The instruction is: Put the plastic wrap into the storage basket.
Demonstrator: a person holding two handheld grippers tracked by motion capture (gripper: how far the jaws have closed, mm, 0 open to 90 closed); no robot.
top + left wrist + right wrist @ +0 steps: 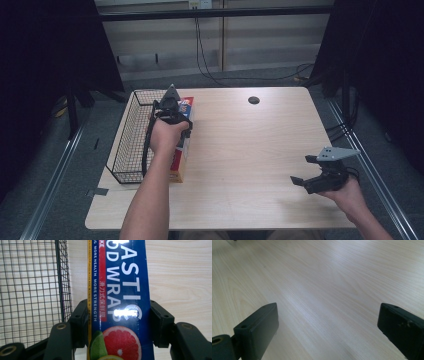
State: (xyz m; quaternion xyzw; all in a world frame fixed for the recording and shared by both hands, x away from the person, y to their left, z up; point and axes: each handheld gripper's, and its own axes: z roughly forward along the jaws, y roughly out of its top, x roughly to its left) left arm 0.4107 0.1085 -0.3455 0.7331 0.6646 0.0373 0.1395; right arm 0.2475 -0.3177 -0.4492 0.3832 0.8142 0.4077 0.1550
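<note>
Your left hand-held gripper point(172, 107) is clamped across the long blue cardboard box of plastic food wrap point(120, 302), one black jaw pressed to each side of it. That box lies flat on the pale wooden counter point(240, 150), just beside the black wire mesh basket point(132, 135) at the counter's left edge. Your right hand-held gripper point(304, 170) hovers low over the bare counter near its right front, well apart from the box, jaws spread wide around nothing.
</note>
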